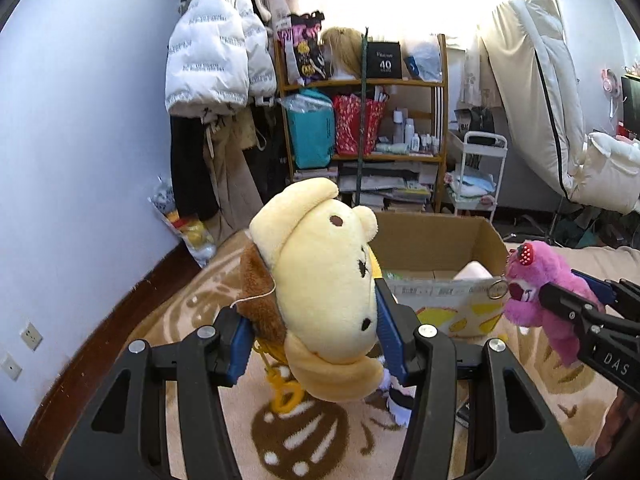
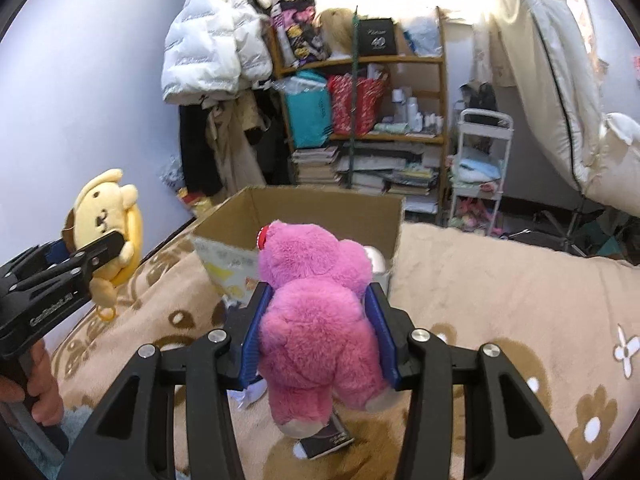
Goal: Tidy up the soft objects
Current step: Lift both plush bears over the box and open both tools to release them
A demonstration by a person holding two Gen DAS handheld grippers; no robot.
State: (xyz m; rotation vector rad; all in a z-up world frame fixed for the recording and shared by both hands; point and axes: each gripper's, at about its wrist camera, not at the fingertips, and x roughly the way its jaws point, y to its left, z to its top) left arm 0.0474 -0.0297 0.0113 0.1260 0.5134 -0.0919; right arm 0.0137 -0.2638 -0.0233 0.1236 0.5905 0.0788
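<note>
My left gripper (image 1: 314,340) is shut on a yellow plush dog (image 1: 320,276) with a brown beret, lifted off the blanket; the same dog (image 2: 108,216) and left gripper (image 2: 108,246) show at the left of the right wrist view. My right gripper (image 2: 316,332) is shut on a pink plush bear (image 2: 316,312), its blue pads pressing the bear's sides. That bear (image 1: 536,280) and right gripper (image 1: 560,292) appear at the right of the left wrist view. An open cardboard box (image 1: 436,248) stands just beyond both toys, also seen ahead as the box (image 2: 320,216), with something white inside.
A beige blanket (image 2: 500,280) with brown flower patterns covers the surface below. A small dark booklet (image 2: 328,440) lies under the bear. Behind stand a cluttered wooden shelf (image 1: 360,120), hanging coats (image 1: 216,52), a white cart (image 1: 480,172) and a bag of toys (image 1: 188,228) by the wall.
</note>
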